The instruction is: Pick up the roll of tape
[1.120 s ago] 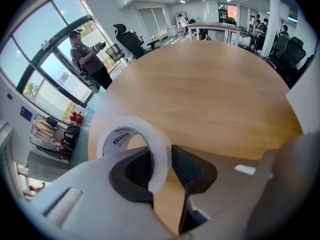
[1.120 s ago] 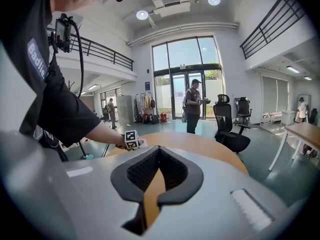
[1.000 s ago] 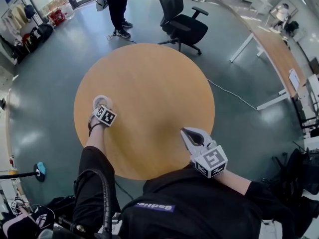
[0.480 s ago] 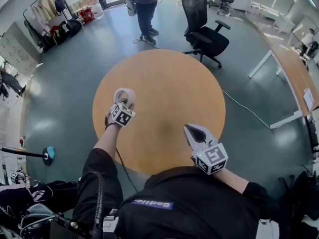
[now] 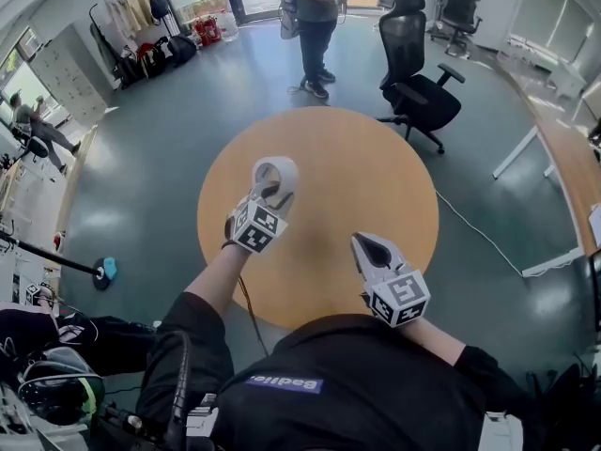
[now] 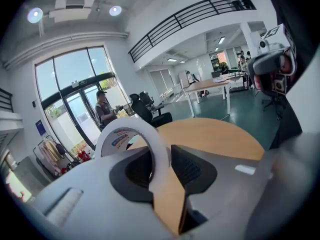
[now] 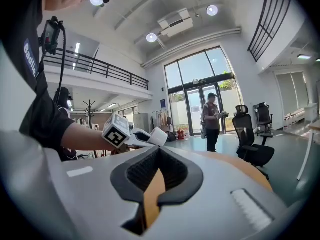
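The round wooden surface (image 5: 376, 167) stood bare on a grey-green floor (image 5: 141, 186). Beyond its far edge were a black office chair (image 5: 423, 92) and a standing person (image 5: 316, 26). The left tongs (image 5: 275, 194) were held over the left part of the surface, raised clear of it. Their two pads were closed on the wall of the white roll of tape (image 5: 279, 172), one pad inside the ring and one outside. The roll stood upright in the grip. The right tongs (image 5: 362, 242) hovered low over the near right edge, well apart from the roll, their tips together with nothing between them.
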Available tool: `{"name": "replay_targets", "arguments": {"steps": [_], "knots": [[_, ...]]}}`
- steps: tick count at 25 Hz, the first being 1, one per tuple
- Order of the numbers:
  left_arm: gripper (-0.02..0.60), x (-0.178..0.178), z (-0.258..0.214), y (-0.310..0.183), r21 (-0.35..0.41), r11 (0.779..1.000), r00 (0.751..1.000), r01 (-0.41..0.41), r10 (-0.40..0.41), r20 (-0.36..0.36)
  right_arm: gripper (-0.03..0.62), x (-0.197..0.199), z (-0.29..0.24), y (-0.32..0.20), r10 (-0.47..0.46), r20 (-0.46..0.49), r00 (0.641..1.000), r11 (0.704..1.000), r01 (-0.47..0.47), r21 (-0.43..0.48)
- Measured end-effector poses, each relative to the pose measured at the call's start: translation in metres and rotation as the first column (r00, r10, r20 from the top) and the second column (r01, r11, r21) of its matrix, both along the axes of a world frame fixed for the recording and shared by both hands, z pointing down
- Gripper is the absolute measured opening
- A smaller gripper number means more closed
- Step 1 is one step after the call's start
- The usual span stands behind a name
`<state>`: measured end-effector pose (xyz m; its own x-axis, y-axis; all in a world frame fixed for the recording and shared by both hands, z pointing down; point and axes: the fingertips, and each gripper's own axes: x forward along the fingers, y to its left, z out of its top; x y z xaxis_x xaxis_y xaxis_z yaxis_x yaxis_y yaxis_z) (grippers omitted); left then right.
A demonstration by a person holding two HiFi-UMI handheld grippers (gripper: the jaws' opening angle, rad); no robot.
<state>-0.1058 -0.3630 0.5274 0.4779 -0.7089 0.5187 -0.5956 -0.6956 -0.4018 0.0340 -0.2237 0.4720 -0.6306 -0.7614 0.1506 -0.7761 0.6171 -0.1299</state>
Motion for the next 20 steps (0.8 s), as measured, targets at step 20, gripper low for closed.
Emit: {"name": "replay_targets", "arguments": {"steps": [20], "knots": [[0.127,0.019,-0.111,0.106,0.174,0.969,0.954,0.174,-0.123,-0.272,0.003,-0.016,-0.008,-0.018,-0.067,0.100,0.993,0.998,0.067,0.008]]}}
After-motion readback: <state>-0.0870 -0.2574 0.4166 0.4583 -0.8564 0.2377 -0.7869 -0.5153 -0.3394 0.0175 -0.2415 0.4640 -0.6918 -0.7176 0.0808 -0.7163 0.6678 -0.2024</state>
